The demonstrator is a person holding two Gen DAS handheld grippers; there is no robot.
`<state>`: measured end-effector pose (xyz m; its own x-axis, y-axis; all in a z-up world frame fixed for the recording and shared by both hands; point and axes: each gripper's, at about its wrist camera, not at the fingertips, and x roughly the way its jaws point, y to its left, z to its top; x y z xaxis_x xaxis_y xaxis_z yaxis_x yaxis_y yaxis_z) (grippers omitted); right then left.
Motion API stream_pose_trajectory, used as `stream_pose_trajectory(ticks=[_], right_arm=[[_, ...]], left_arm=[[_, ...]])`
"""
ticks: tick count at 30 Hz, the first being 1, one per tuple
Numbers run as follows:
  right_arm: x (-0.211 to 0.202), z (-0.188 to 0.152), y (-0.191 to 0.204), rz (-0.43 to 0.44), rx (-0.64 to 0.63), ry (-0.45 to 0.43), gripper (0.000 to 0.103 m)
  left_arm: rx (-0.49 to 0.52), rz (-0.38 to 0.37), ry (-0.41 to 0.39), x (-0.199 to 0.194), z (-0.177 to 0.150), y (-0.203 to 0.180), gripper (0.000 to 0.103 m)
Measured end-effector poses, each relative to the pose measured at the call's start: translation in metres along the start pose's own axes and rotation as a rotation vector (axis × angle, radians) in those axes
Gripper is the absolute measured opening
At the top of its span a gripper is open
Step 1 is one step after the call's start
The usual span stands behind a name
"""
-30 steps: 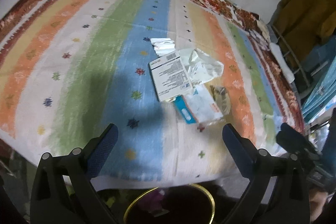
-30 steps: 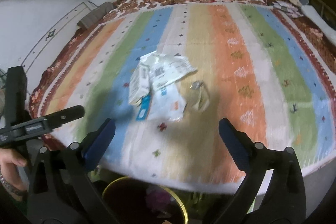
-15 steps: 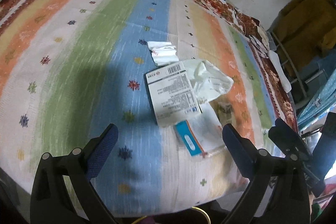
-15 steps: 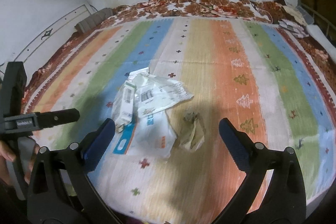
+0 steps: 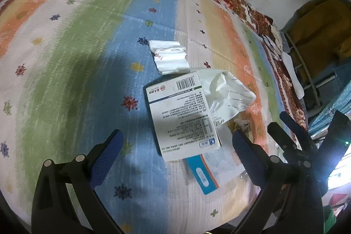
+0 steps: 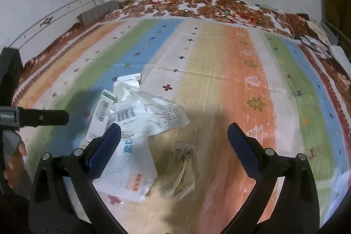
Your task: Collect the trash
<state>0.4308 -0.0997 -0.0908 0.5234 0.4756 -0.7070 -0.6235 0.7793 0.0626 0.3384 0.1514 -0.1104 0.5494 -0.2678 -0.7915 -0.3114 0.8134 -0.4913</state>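
While both tools pushed in over the striped blanket (image 5: pixel 72 54), the trash heap grew large in both views compared with a second before, and the yellow-rimmed bin that had shown at the bottom edge dropped out of sight. The left gripper (image 5: pixel 175 146) hung with its jaws spread wide and empty, just short of the white printed box (image 5: pixel 182 115), which lay flat on the blue stripe. Beyond that box sat a folded white wrapper (image 5: pixel 170 57), with a crumpled plastic bag (image 5: pixel 228 91) touching the box on its right and a blue-edged packet (image 5: pixel 210 170) poking out from under its near end. The right gripper (image 6: pixel 174 139) was likewise gaping, holding nothing, poised above a small crinkled clear wrapper (image 6: pixel 183 170) that lay just beside the heap on the tan stripe. Nothing had been lifted yet, so collection looked barely begun; the closer approach suggested each tool had picked its piece, the box for the left and the crinkled wrapper for the right, with thin, flat edges likely to be fiddly to pinch
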Motion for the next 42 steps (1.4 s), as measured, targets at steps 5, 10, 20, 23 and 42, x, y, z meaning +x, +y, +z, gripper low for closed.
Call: stream_pose_trajectory(ticks=[5,10,20,23,42], right_arm=[[0.021,0.004,0.004,0.016,-0.079,0.025,0.087],[0.039,0.007,0.006,0.041,-0.128,0.021,0.079],[0.064,0.010,0.003,0.087,-0.133,0.042,0.030],[0.066,0.008,0.005,0.086,-0.126,0.047,0.020],[0.021,0.018,0.009,-0.071,-0.051,0.074,0.005]], left_arm=[[-0.025,-0.028,0.014,0.012,0.007,0.007,0.097],[-0.060,-0.083,0.022,0.028,0.014,0.013,0.097],[0.055,-0.039,0.008,0.048,0.014,-0.004,0.081],[0.069,-0.041,0.024,0.053,0.013,-0.006,0.078],[0.037,0.029,-0.028,-0.002,0.025,-0.008,0.076]])
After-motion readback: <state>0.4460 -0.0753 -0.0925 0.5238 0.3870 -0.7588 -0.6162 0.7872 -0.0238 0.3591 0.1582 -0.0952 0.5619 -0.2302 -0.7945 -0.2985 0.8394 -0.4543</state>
